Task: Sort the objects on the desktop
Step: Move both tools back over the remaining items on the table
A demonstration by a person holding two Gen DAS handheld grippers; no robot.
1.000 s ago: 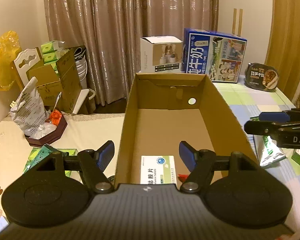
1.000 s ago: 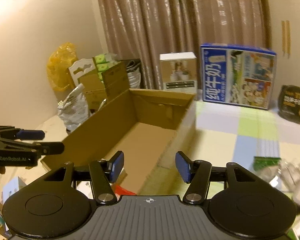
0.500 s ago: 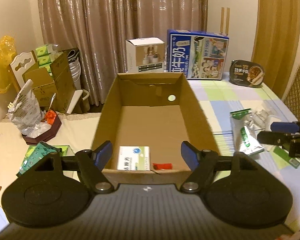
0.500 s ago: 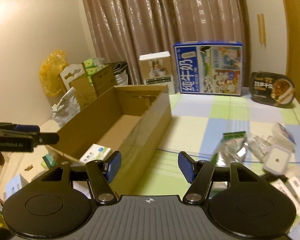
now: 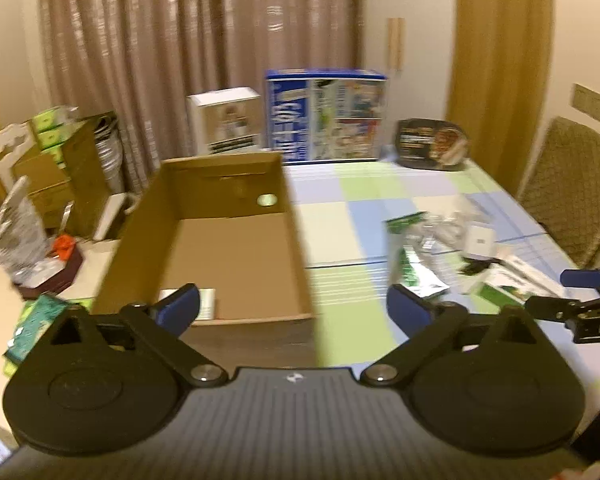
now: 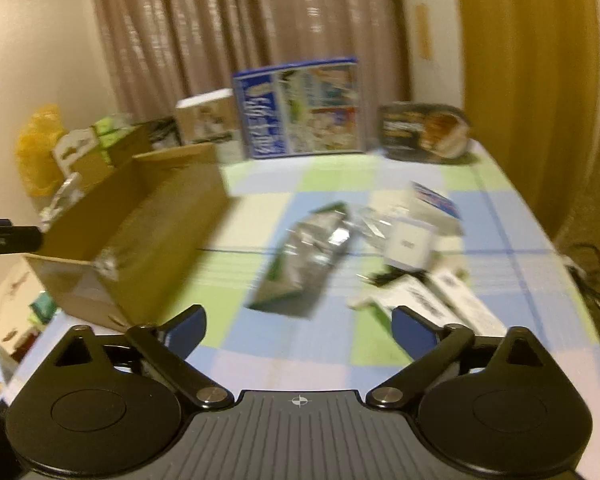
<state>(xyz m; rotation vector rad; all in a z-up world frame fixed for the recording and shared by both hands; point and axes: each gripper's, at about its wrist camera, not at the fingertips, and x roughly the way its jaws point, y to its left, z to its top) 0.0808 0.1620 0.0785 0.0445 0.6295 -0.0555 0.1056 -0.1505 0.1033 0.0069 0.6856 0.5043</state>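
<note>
An open cardboard box (image 5: 228,176) stands on the left of the checked tablecloth, with a white medicine box (image 5: 208,300) lying at its near end. My left gripper (image 5: 294,308) hovers over the box's near right corner, its jaws opening with nothing between them. A loose pile lies to the right: a silver-green pouch (image 6: 308,260), a small white cube box (image 6: 408,246) and long white boxes (image 6: 440,300). My right gripper (image 6: 300,326) hangs just short of the pouch, also opening and empty. Both views are blurred by motion.
A blue milk carton case (image 5: 326,116), a white box (image 5: 226,120) and a dark food bowl (image 5: 432,144) line the table's far edge. A wicker chair (image 5: 572,188) stands at the right. Green packets (image 5: 36,320) and a dark tray (image 5: 60,276) lie left of the box.
Both grippers have swung right, away from over the cardboard box toward the pile of loose items. The jaws of both have spread much wider.
</note>
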